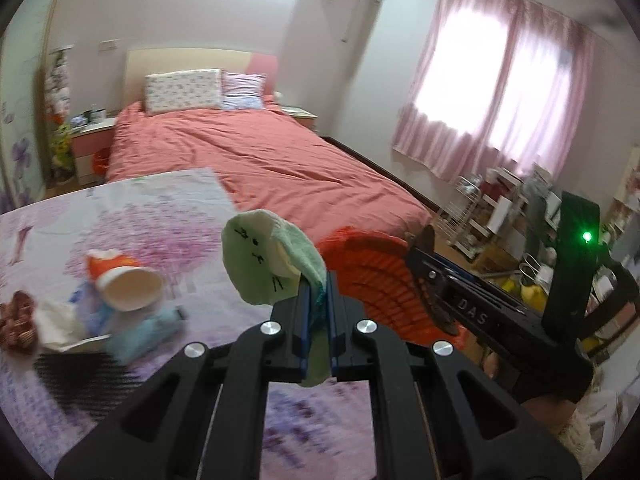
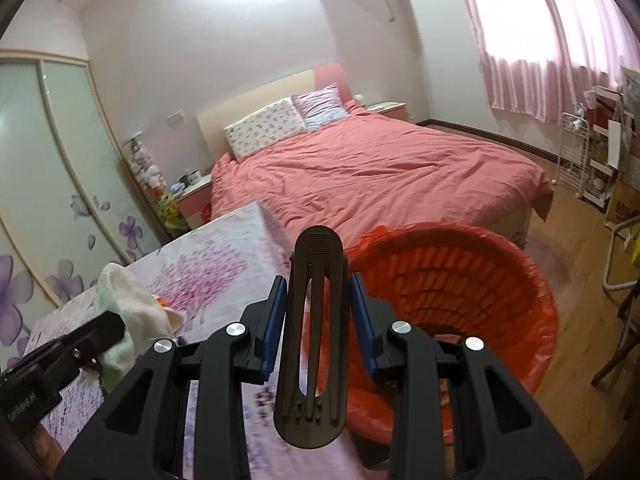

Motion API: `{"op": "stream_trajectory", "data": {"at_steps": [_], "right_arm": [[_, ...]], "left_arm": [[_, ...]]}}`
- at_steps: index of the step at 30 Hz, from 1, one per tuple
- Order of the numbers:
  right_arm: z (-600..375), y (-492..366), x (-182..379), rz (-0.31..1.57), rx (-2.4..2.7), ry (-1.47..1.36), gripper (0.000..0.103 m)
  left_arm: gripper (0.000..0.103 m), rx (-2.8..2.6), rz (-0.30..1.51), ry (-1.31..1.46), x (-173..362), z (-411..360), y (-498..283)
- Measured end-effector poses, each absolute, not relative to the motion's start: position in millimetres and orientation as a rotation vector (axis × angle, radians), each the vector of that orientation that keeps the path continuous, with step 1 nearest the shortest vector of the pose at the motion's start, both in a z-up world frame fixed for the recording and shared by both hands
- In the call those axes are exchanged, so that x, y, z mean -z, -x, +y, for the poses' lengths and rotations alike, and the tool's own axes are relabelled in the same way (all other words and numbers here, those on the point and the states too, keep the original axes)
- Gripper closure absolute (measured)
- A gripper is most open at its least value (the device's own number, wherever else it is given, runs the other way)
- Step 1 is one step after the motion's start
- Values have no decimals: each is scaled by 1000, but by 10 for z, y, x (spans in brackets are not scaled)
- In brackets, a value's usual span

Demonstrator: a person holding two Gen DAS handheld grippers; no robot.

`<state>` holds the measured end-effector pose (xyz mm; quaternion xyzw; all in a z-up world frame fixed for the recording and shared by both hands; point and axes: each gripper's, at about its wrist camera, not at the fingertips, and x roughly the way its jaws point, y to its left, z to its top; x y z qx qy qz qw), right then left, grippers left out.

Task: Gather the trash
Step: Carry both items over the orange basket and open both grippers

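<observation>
A pale green, soft cloth piece with small black stitched marks (image 1: 262,258) is sticking up and out of the left gripper (image 1: 317,312), whose 2 blue pads are pressing tight on its lower edge. It is hanging above the table with the purple floral cover (image 1: 132,216), close to the table's right side. In the right wrist view the same cloth (image 2: 124,300) is showing at the lower left, bunched against the black body of the left gripper.

The right gripper (image 2: 318,320) is clamping a black, oblong, slotted plastic clip (image 2: 314,344) between its 2 blue pads, the clip standing roughly upright. Just past it, the round red basket lined with a red plastic bag (image 2: 472,280) is sitting on the wooden floor (image 2: 568,240), right beside the table's edge.

On the table's left part a blurred heap is lying: a white paper cup on its side (image 1: 130,286), an orange scrap, a light blue item and brown crumpled stuff (image 1: 18,320).

Behind, a bed with a salmon-pink duvet (image 1: 256,156) and 2 pillows is filling the room, with pink curtains (image 1: 500,88) at the window.
</observation>
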<state>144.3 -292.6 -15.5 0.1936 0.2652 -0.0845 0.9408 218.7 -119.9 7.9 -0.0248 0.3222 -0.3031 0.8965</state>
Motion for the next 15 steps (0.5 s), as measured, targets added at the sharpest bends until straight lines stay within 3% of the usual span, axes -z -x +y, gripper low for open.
{"op": "stream_trajectory", "data": {"at_steps": [15], "right_arm": [[-3695,-1436,419,532,260,-513,70]], "left_arm": [[92,773,756,-34,329,-2347,-2435]]}}
